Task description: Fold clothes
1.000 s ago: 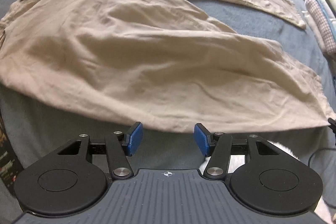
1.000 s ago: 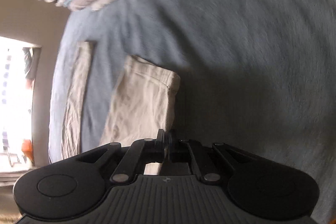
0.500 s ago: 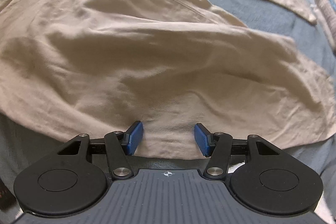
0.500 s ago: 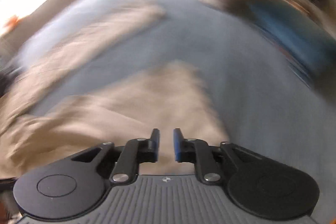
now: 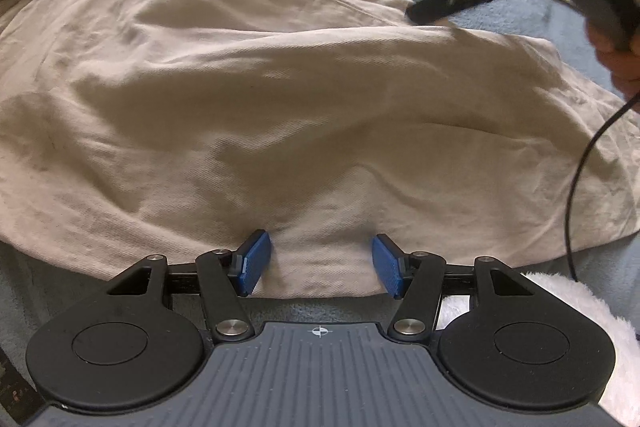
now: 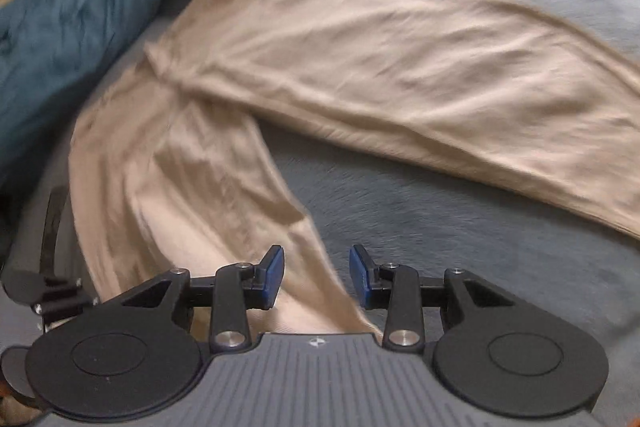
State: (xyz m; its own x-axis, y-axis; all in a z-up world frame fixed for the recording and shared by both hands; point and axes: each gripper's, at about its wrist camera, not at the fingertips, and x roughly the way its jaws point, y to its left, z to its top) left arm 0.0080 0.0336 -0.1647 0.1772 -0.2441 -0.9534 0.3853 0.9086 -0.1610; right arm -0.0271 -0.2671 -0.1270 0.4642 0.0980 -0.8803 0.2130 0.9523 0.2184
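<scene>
Beige trousers [image 5: 280, 99] lie spread on the blue-grey bed [image 6: 440, 227], legs splayed apart. Left gripper [image 5: 319, 263], jaws wide, straddles the near leg's edge; right gripper [image 6: 317, 277], jaws wide, sits at its cuff, apparently poised for pinching.

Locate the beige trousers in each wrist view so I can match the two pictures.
Left wrist: the trousers fill most of the frame, their near edge between the open left gripper.
Right wrist: the trousers spread in a V, one leg running down to the open right gripper.
Shared landmark: the grey-blue blanket underneath.
</scene>
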